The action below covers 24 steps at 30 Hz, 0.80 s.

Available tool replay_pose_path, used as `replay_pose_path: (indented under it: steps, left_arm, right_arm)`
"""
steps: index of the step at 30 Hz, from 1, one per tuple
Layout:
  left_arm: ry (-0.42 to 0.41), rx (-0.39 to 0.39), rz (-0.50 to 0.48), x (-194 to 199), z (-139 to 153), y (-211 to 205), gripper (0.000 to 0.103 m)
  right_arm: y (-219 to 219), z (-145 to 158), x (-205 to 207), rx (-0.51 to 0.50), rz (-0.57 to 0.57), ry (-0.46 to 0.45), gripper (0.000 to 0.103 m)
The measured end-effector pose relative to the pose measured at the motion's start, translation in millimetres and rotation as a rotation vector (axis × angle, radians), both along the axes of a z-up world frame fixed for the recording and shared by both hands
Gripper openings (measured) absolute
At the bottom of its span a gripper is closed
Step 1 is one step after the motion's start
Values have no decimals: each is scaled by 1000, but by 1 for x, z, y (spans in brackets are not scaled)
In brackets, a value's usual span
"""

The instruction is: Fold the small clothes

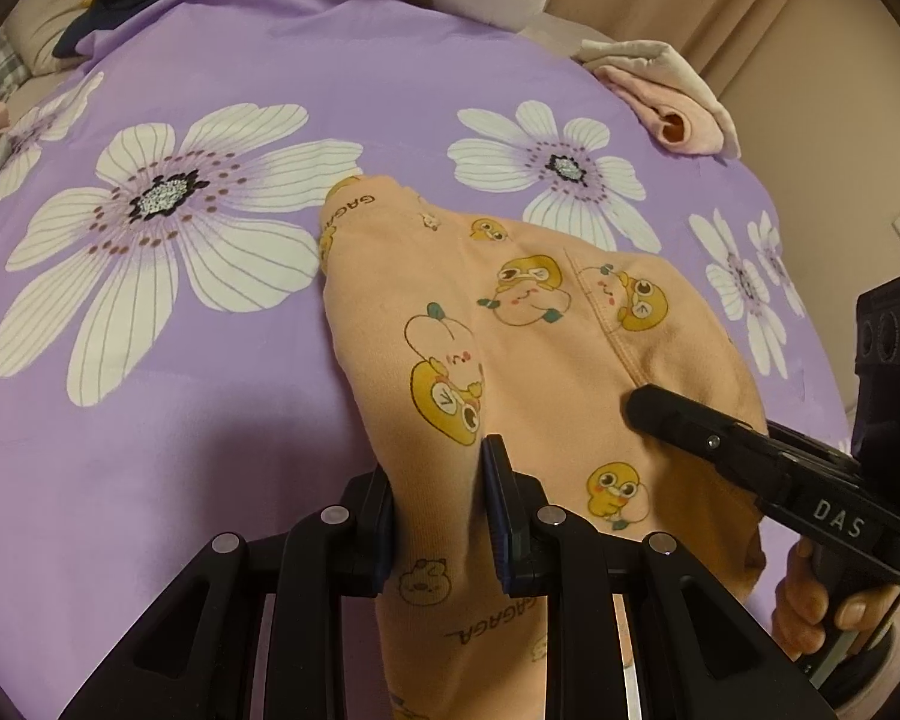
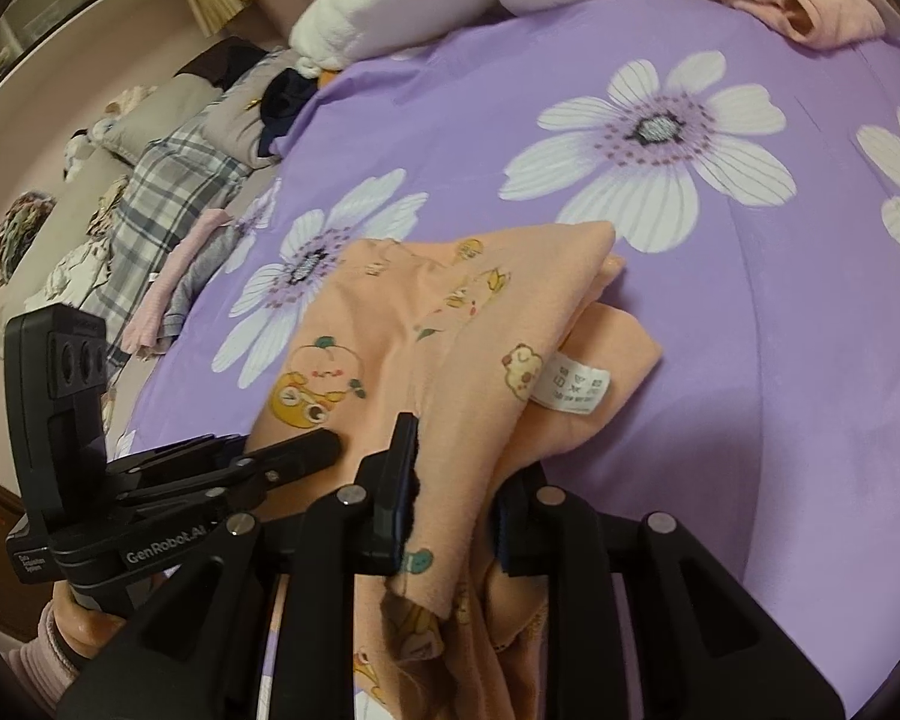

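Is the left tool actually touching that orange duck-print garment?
Touching. In the left wrist view, the left tool has the orange garment pinched between its two fingers, cloth filling the gap.

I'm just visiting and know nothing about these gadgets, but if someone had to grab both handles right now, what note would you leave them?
Left gripper: fingers on either side of a fold of the orange cartoon-print garment, apparently gripping it.
Right gripper: fabric of the same garment bunched between its fingers, near the white care label.
The garment lies partly folded and rumpled on the purple floral bedsheet.
A pink garment, apparently folded, sits at the sheet's far edge.
Left: finish the fold, flatten it, set it aside.
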<state>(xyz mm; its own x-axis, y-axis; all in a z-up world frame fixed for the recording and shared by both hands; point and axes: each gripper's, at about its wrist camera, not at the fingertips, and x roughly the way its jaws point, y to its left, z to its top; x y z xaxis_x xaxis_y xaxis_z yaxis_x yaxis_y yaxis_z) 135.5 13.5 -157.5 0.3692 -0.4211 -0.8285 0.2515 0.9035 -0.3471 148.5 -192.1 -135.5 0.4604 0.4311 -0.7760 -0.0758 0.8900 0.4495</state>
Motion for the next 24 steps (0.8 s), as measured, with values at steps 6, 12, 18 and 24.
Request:
replay_pose_path:
  steps: [6, 12, 18, 24]
  left_arm:
    - [4, 11, -4, 1, -3, 1, 23]
    - [-9, 40, 0, -1, -4, 1, 36]
    - [-29, 86, 32, -5, -2, 9, 50]
    - [-124, 178, 36, -21, 15, 8, 50]
  right_arm:
    - [-6, -13, 1, -15, -29, 49, 27]
    - [-13, -24, 1, -29, -56, 83, 37]
    - [-19, -21, -3, -92, -68, 74, 54]
    - [-33, -1, -9, -188, -138, 9, 57]
